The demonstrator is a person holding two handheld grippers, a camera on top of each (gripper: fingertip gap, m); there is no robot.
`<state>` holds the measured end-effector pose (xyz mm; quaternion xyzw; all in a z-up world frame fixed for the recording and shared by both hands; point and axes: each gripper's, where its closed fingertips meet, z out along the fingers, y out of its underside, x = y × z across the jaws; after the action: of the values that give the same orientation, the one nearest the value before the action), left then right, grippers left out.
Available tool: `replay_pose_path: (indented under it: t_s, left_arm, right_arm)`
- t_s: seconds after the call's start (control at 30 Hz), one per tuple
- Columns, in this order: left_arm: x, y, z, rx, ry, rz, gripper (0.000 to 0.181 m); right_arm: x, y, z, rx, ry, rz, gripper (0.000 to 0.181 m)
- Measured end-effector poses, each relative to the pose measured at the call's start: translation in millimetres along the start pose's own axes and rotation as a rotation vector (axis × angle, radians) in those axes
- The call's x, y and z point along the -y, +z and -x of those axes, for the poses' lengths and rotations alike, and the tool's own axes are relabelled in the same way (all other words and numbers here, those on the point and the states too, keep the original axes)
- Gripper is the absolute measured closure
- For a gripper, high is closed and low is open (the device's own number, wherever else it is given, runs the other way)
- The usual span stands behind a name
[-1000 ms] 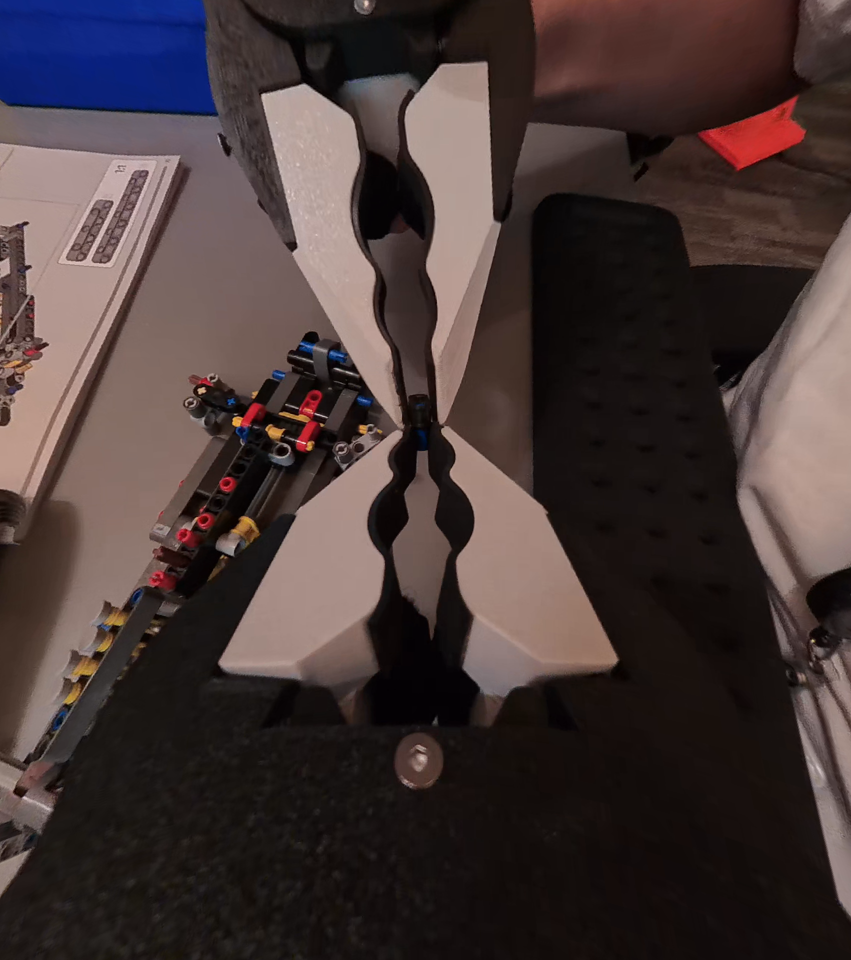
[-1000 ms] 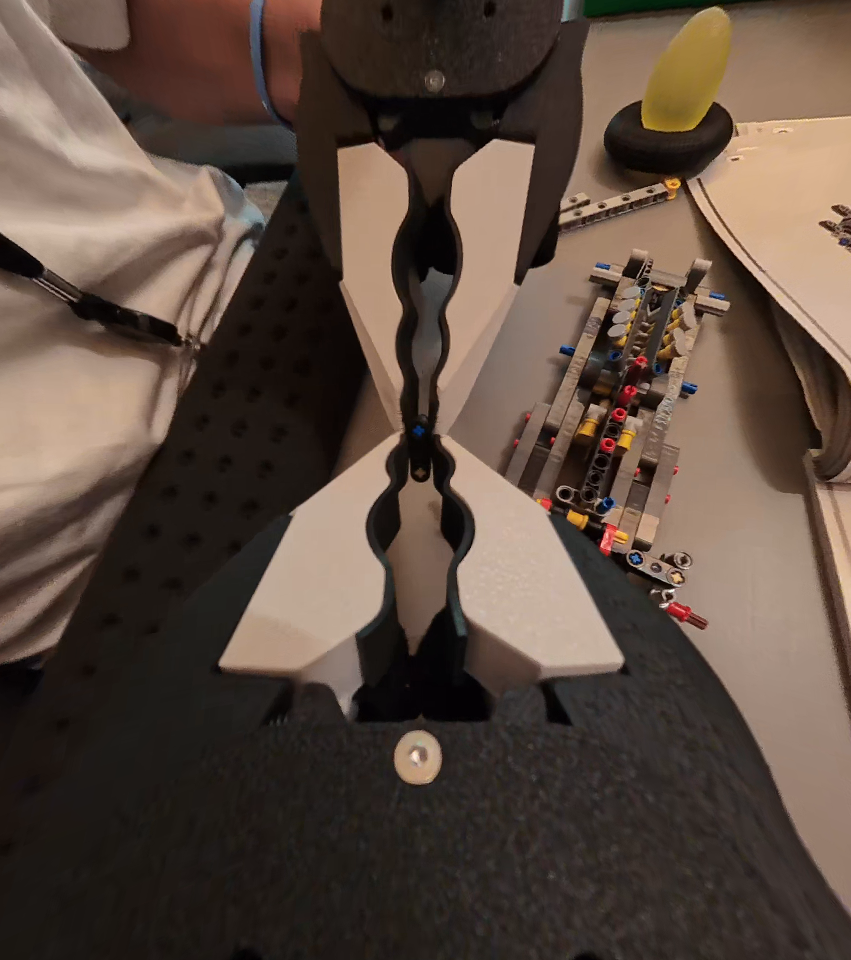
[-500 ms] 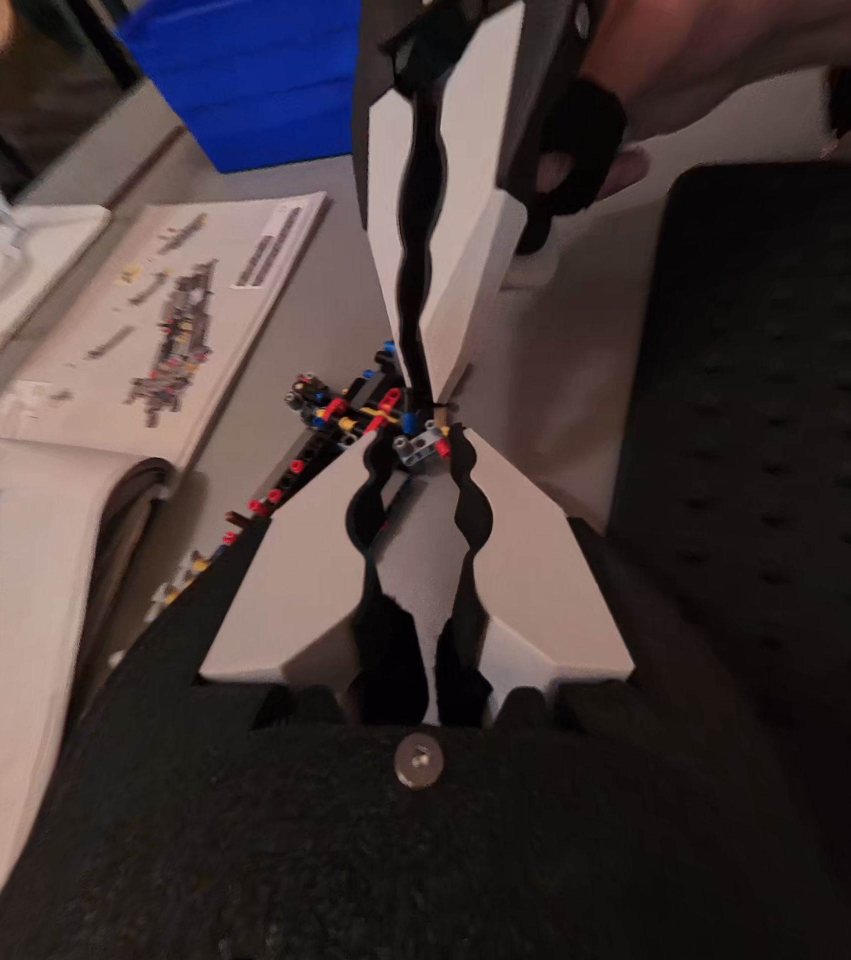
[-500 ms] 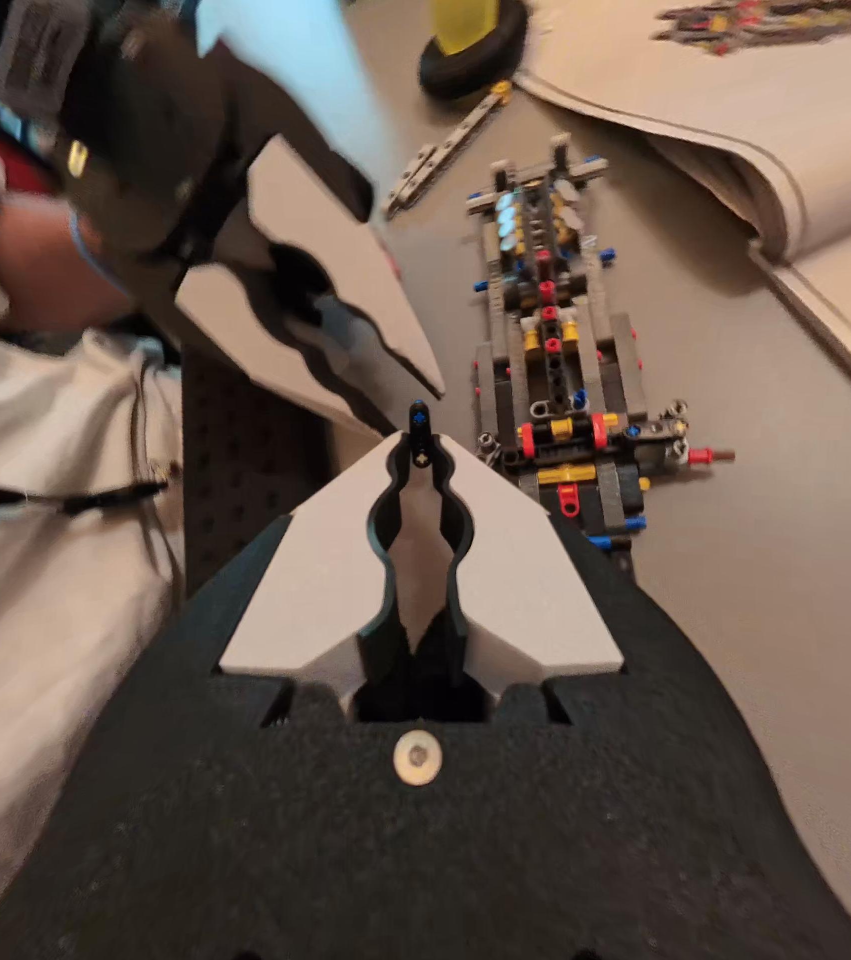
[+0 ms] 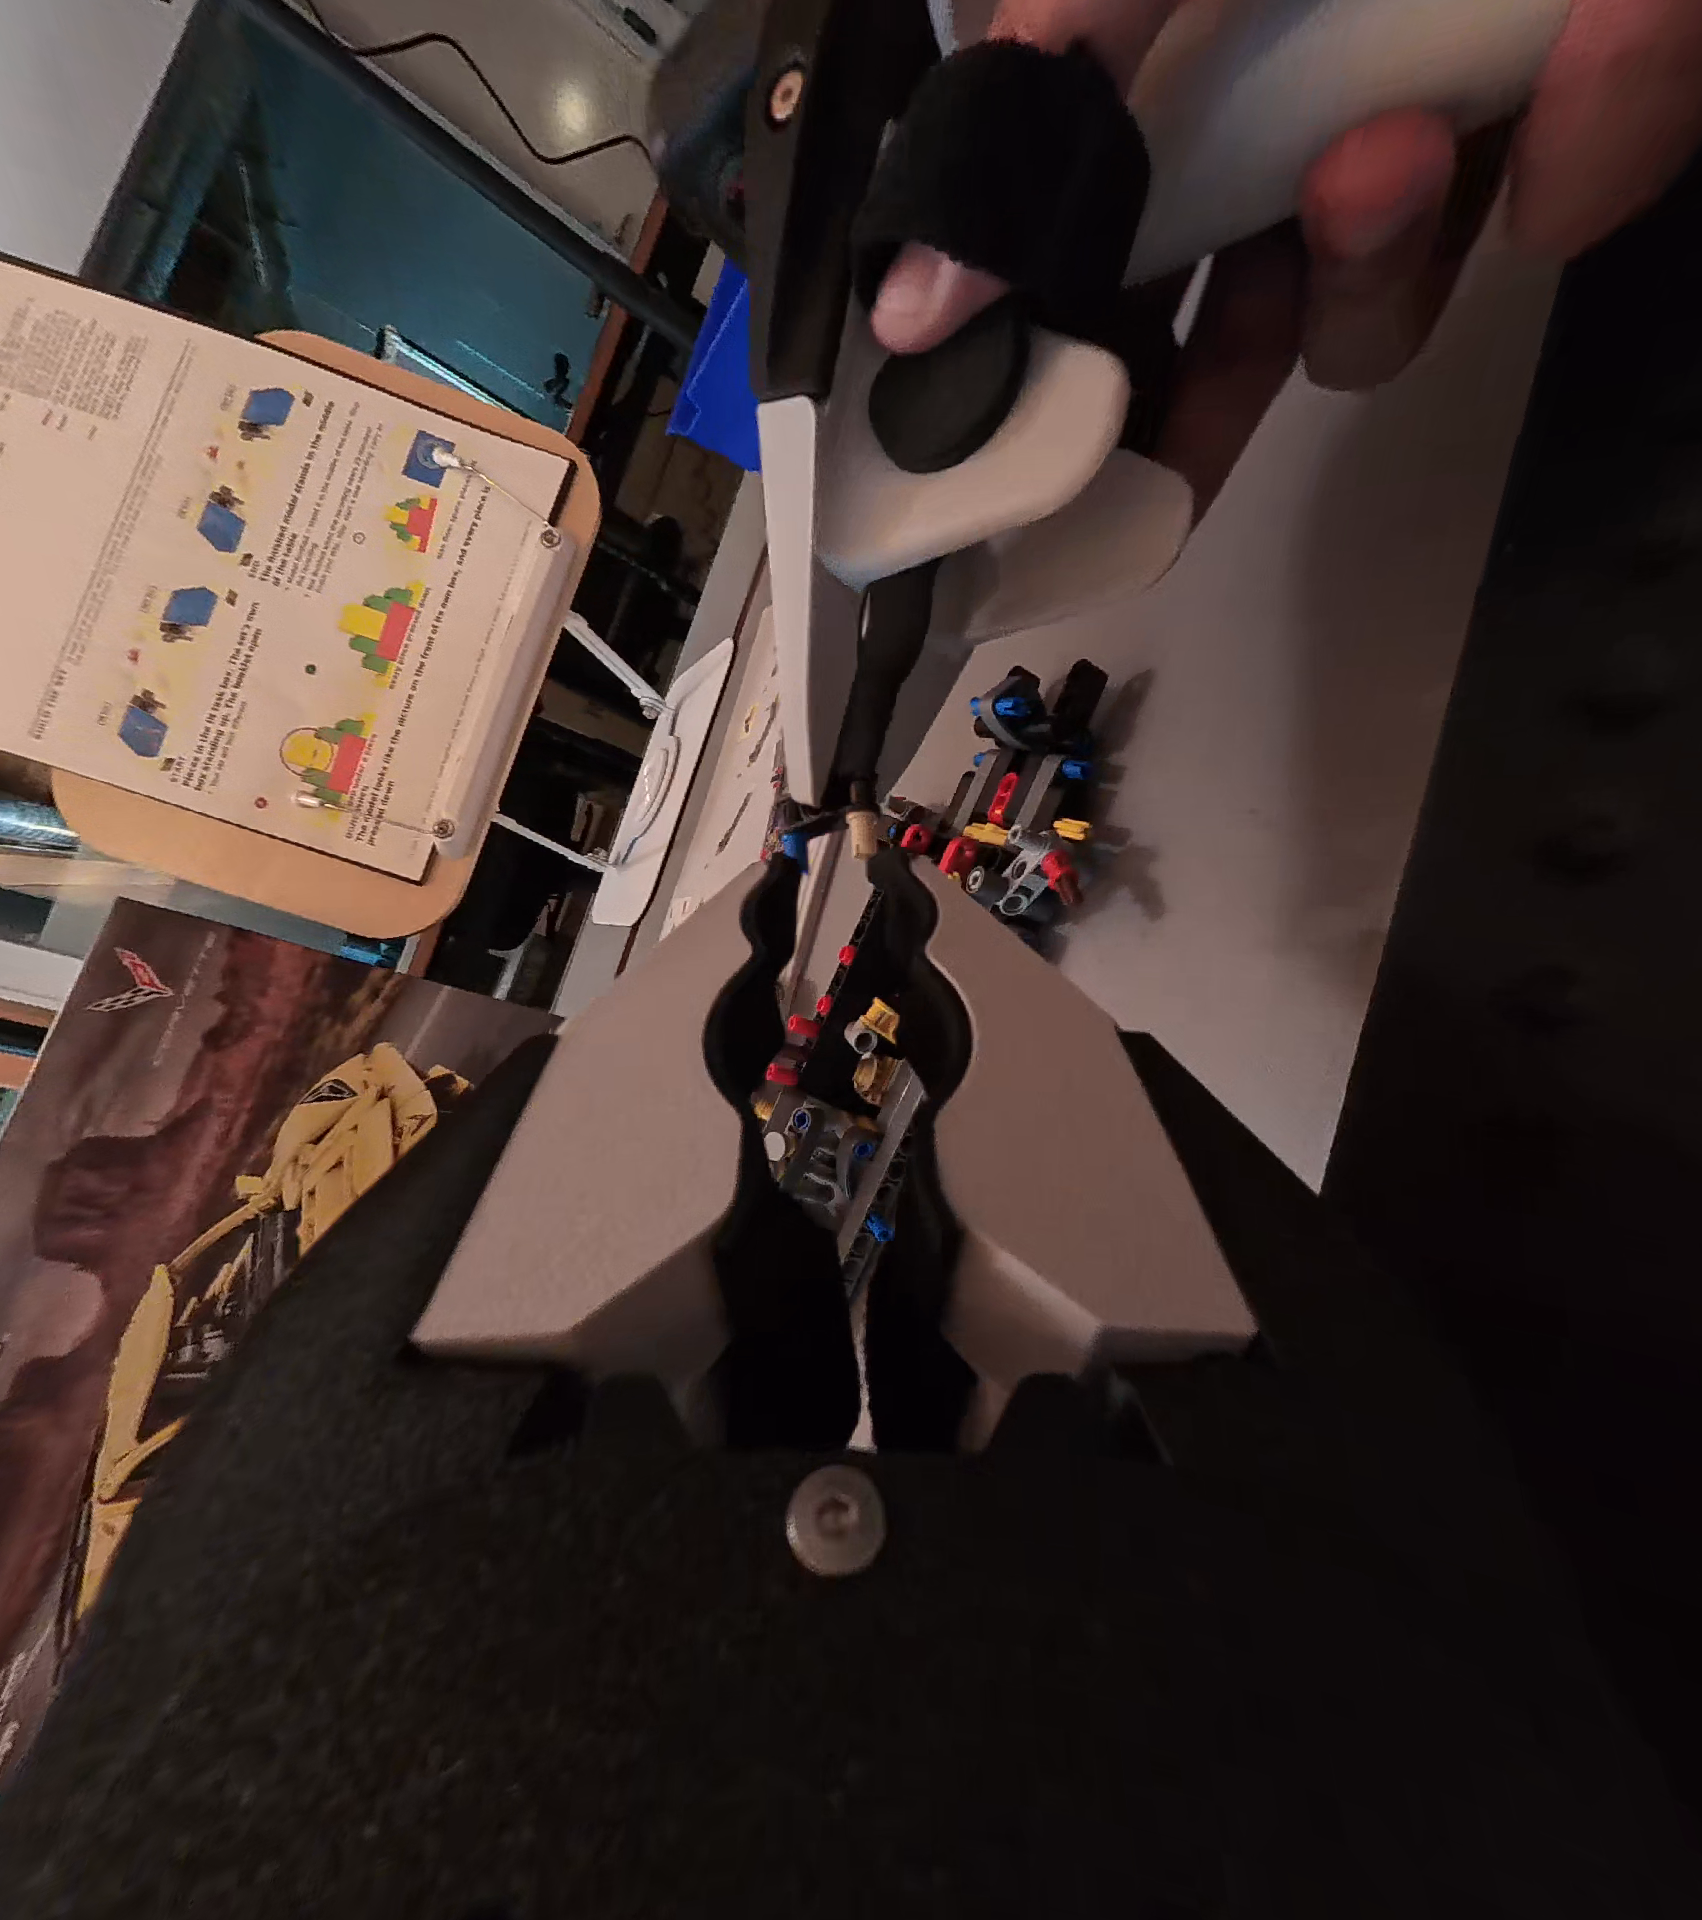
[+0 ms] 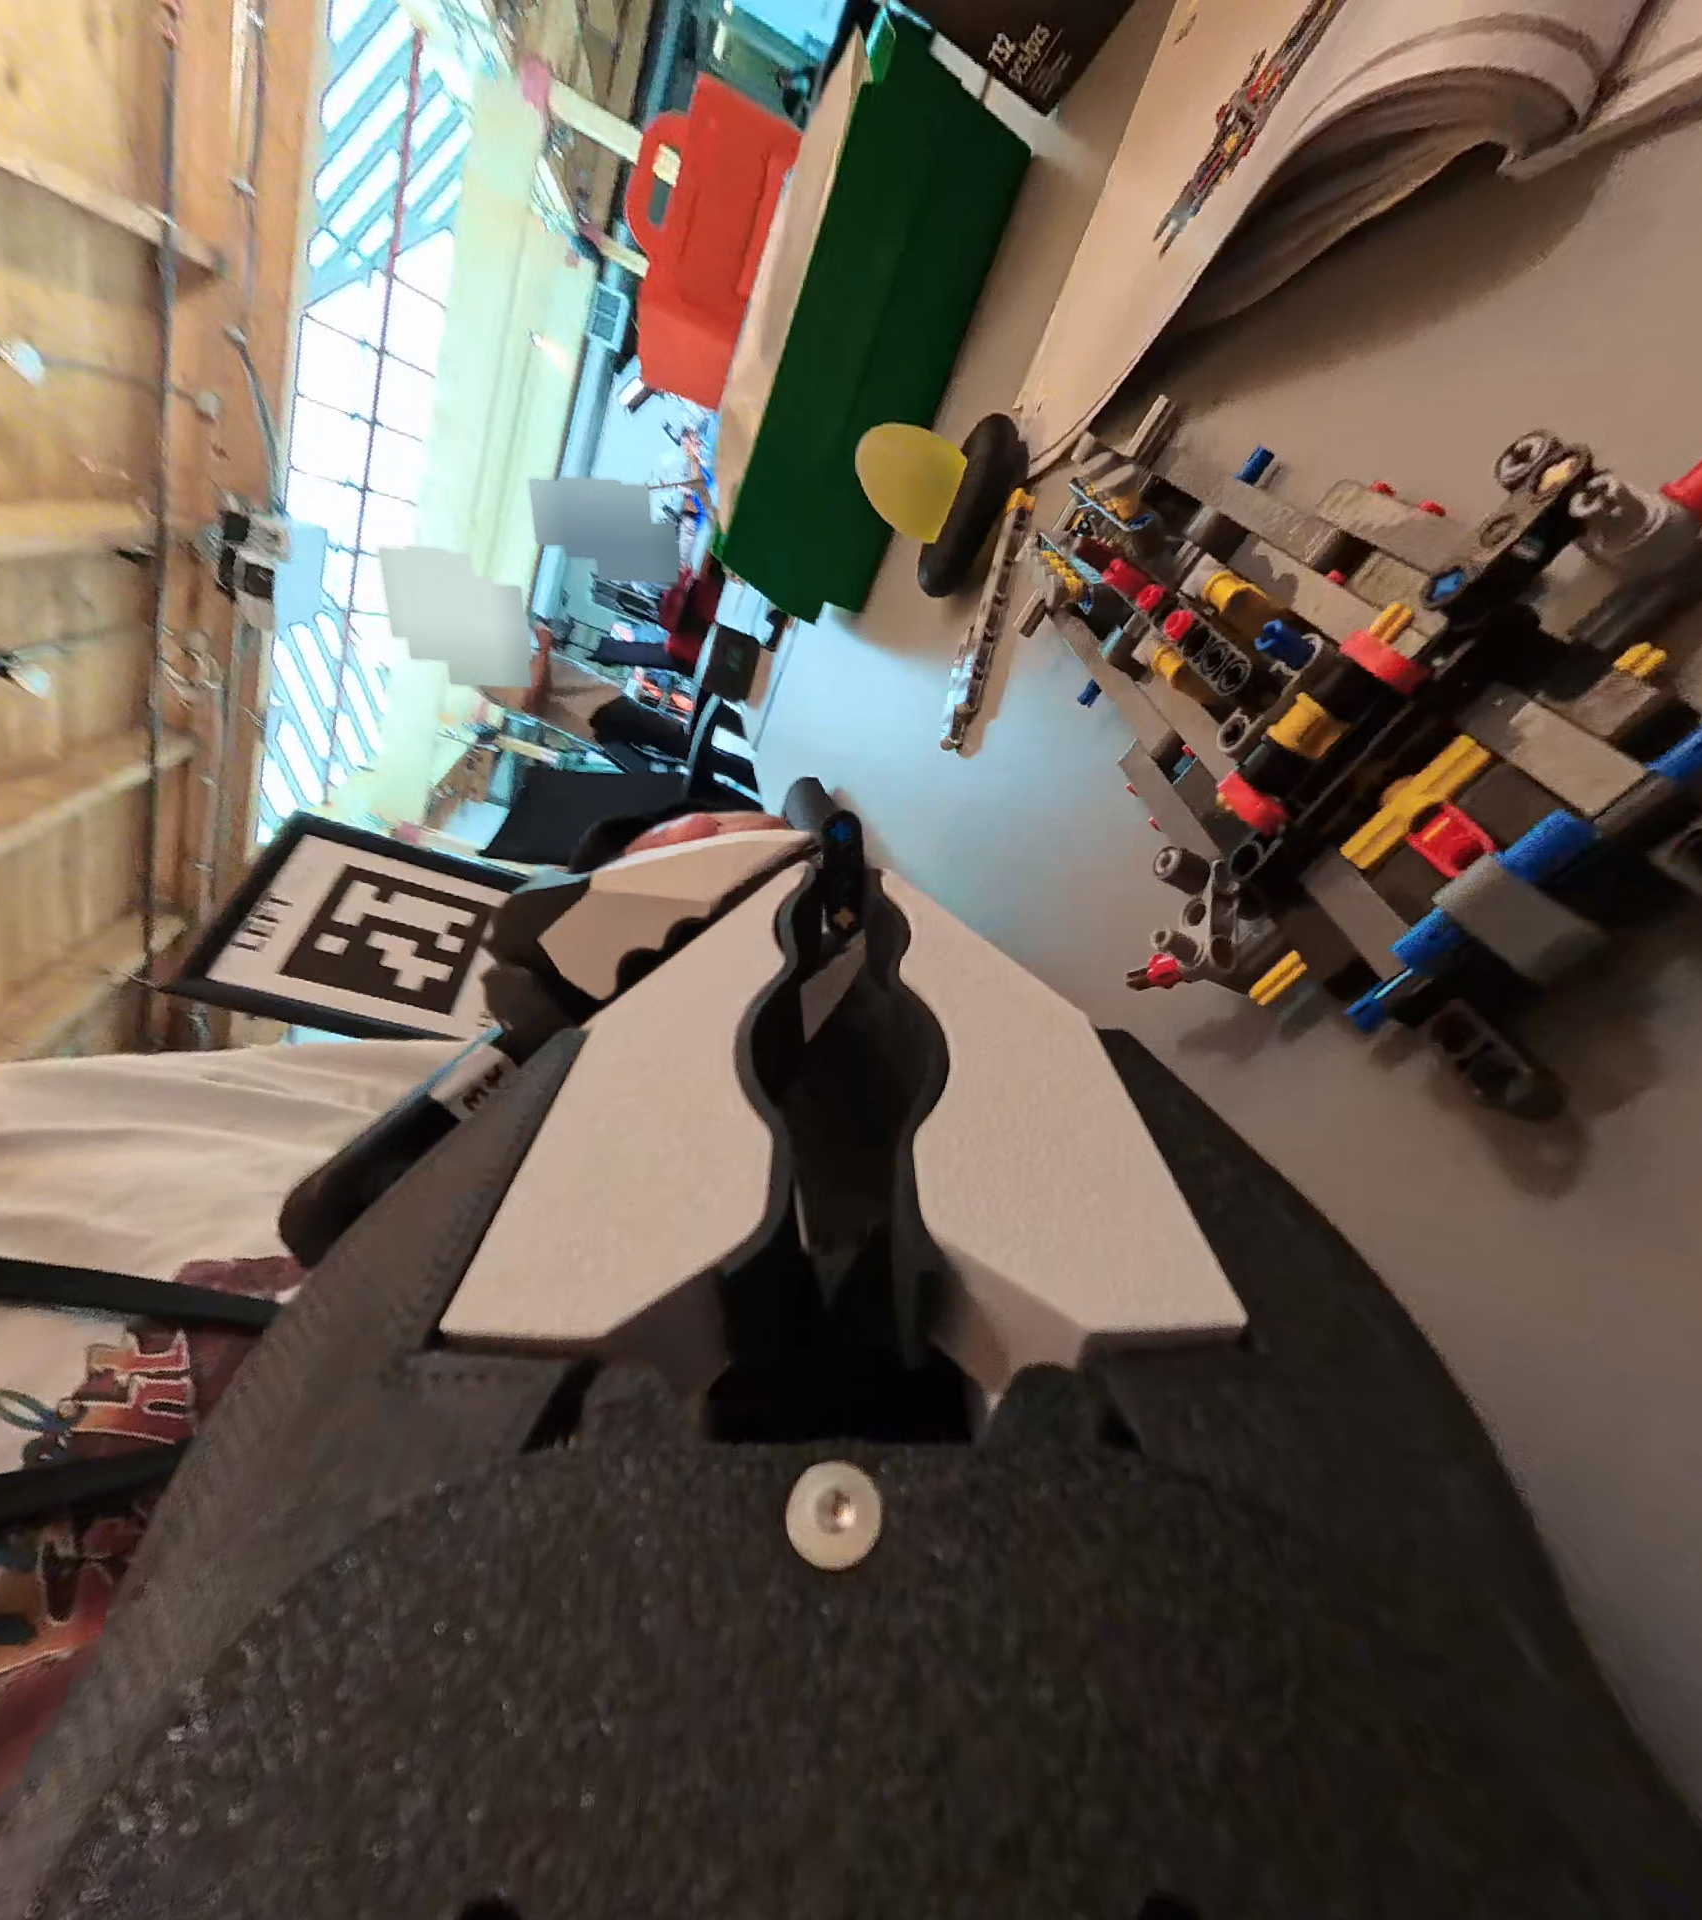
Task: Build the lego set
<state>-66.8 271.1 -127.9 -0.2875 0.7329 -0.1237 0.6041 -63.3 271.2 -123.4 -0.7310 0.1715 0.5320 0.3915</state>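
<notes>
Right tool (image 6: 842, 883) pinched nearly closed on small black lego piece (image 6: 841, 857) with blue pin in its end, piece held at tips so it stays free for fitting

Left tool (image 5: 831, 883) parted, nothing gripped; likely backed off to leave room

Right tool (image 5: 826, 800) seen from left wrist view tilted down toward chassis (image 5: 1018, 821), probably lining piece up

Chassis (image 6: 1398, 727) lies flat on grey matte table (image 6: 1605, 1351), just beside tool tips: rigid plastic beams, grey and black, round holes, red, yellow, blue pins

Tool fingers (image 6: 1034, 1122) pale, faceted, wavy dark inner edge

Open manual (image 6: 1398, 135) beyond chassis; loose grey beam (image 6: 982, 634) nearby
</notes>
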Motion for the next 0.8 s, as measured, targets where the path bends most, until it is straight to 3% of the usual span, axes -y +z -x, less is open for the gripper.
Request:
replay_pose_path:
  t_s: [0.07, 0.17, 0.43, 0.53, 0.6, 0.7, 0.8]
  left_arm:
    - [0.1, 0.1, -2.9, -0.005, 0.006, 0.006, 0.181]
    - [4.5, -1.5, -4.7, 0.005, 0.037, -0.005, 0.181]
    - [3.5, -1.4, -3.1, 0.069, 0.090, 0.025, 0.160]
    - [0.3, -2.4, -0.1, 0.082, 0.103, 0.037, 0.178]
    - [-1.1, -4.0, 1.1, 0.077, 0.074, 0.039, 0.179]
    - [1.9, -8.4, 3.4, 0.071, 0.044, -0.002, 0.179]
    - [5.7, -12.8, 2.3, -0.041, -0.053, -0.091, 0.179]
  right_arm:
    - [0.6, -0.5, 1.7, 0.043, 0.046, -0.028, 0.175]
    - [-0.3, -0.5, 0.4, 0.074, 0.091, -0.055, 0.175]
    - [-0.6, 6.6, 2.8, 0.075, 0.097, -0.102, 0.176]
    - [-0.6, 7.1, 4.5, 0.077, 0.084, -0.121, 0.175]
    - [-1.4, 6.9, 5.6, 0.071, 0.067, -0.116, 0.175]
    - [-3.0, 7.2, 12.5, 0.077, -0.039, -0.095, 0.175]
    - [-7.9, 2.8, 17.9, 0.036, -0.363, 0.033, 0.172]
